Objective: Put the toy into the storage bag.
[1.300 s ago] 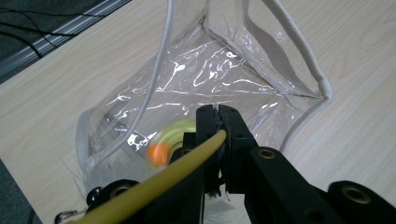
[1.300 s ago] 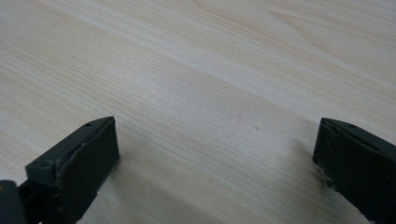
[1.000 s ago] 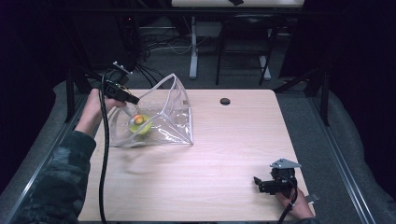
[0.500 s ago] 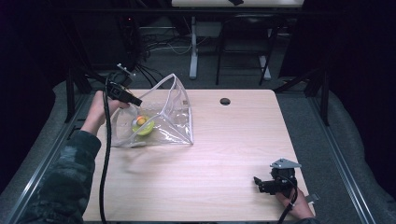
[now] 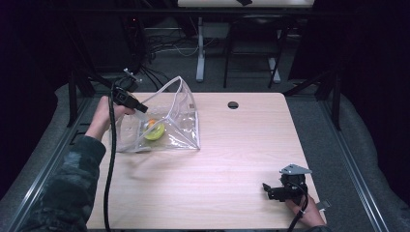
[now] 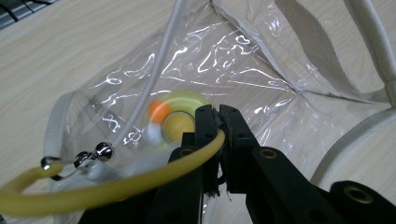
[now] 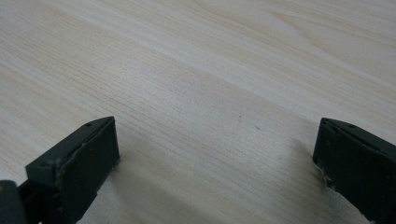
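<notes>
Right tongs (image 5: 269, 189) rest at 5 o'clock on the counter (image 5: 232, 154), jaws spread wide, nothing between them, bare wood in the right gripper view. Farther off at 10 o'clock, left tongs (image 6: 219, 122) pressed together, pinching a yellow pull loop (image 6: 116, 184) on the clear plastic bag (image 5: 167, 125). Bag sits on the counter, a green-and-orange toy (image 5: 154, 130) inside.

A clear plastic bag (image 6: 243, 70) with pale fabric trim lies on its side just beyond the left gripper's (image 6: 219, 122) closed jaws, which pinch its yellow pull loop (image 6: 140, 179). Inside, ahead of the jaw tips, sits a yellow-green round toy (image 6: 180, 119) with an orange spot.
</notes>
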The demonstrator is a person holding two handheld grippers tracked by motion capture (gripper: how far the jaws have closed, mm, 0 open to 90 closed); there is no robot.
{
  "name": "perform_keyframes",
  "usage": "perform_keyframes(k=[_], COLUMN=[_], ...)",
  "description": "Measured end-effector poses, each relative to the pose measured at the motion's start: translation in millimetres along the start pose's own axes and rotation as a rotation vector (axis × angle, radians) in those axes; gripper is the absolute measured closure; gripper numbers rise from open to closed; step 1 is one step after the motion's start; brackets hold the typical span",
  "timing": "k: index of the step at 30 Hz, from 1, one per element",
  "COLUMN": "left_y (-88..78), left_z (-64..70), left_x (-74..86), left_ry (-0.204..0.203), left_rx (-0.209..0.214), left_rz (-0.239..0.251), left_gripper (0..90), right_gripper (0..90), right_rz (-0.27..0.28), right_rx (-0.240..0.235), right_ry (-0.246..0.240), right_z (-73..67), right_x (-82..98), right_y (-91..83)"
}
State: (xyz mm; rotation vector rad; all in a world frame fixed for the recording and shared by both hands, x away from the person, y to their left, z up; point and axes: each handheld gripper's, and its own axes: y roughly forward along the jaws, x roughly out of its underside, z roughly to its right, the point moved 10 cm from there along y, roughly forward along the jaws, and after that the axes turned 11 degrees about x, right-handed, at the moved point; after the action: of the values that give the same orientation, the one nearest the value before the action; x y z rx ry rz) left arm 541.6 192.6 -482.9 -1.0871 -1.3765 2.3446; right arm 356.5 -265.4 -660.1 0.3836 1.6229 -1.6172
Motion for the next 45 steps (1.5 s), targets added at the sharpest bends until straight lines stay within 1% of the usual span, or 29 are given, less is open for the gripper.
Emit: perform_keyframes(k=[1, 3, 9, 11, 16, 18, 19, 21, 23, 27, 29, 34, 37, 39, 41, 43, 45], left_y=[2.2, 3.4, 0.6, -1.4, -8.3, -11.9, -14.1, -18.4, -22.7, -31.5, -37.1, -48.6, -51.9, -53.0, -54.3, -56.6, -59.1], left_z=[-0.5, -0.2, -0.6, 1.5, 7.3, 9.6, 10.9, 13.9, 17.9, 24.0, 26.7, 27.8, 29.3, 29.4, 30.8, 32.6, 34.7], left_x=[1.9, 2.9, 5.0, 5.3, 7.9, 8.8, 9.7, 11.0, 12.0, 14.2, 15.7, 23.0, 28.6, 32.2, 36.0, 40.1, 44.9], left_ry=[0.001, -0.011, -0.019, -0.020, -0.012, -0.011, -0.007, -0.008, 0.004, 0.017, 0.020, 0.029, 0.029, 0.028, 0.024, 0.030, 0.036], left_rx=[0.002, 0.016, 0.004, 0.010, 0.020, 0.019, 0.020, 0.010, 0.014, -0.001, -0.001, -0.027, -0.028, -0.035, -0.034, -0.037, -0.046], left_rz=[-0.008, 0.003, -0.010, -0.004, -0.005, 0.000, 0.000, 0.005, 0.013, 0.026, 0.038, 0.055, 0.066, 0.066, 0.073, 0.078, 0.081], left_gripper=[86.5, 86.0, 83.5, 82.6, 75.7, 69.5, 69.2, 65.1, 62.8, 54.5, 49.7, 36.0, 26.3, 21.0, 15.7, 15.0, 11.6], right_gripper=[0.0, 0.0, 0.0, 0.0, 0.0, 0.0, 0.0, 0.0, 0.0, 0.0, 0.0, 0.0, 0.0, 0.0, 0.0, 0.0, 0.0], right_rz=[-0.001, 0.000, 0.000, 0.000, -0.001, 0.000, 0.000, -0.001, -0.001, 0.000, 0.000, -0.001, -0.002, -0.002, 0.000, -0.002, -0.003], right_rx=[0.000, 0.000, 0.001, -0.001, 0.000, 0.001, 0.001, 0.000, 0.000, 0.001, 0.001, 0.000, -0.001, -0.001, 0.000, -0.001, -0.001], right_ry=[0.000, 0.000, 0.000, 0.000, 0.000, 0.000, 0.000, 0.000, 0.000, 0.001, 0.000, 0.000, -0.001, 0.000, 0.000, 0.000, 0.000], right_z=[0.0, 0.0, 0.0, -0.1, -0.1, 0.0, 0.0, -0.2, -0.1, 0.0, -0.1, -0.2, -0.2, -0.3, -0.2, -0.3, -0.3], right_x=[0.0, 0.0, 0.0, 0.0, 0.1, 0.0, 0.0, 0.1, 0.1, 0.0, 0.0, 0.1, 0.1, 0.1, 0.0, 0.2, 0.2], right_y=[0.0, 0.0, 0.0, -0.1, -0.1, 0.0, 0.0, -0.1, -0.1, 0.0, -0.1, -0.2, -0.3, -0.3, -0.2, -0.4, -0.4])
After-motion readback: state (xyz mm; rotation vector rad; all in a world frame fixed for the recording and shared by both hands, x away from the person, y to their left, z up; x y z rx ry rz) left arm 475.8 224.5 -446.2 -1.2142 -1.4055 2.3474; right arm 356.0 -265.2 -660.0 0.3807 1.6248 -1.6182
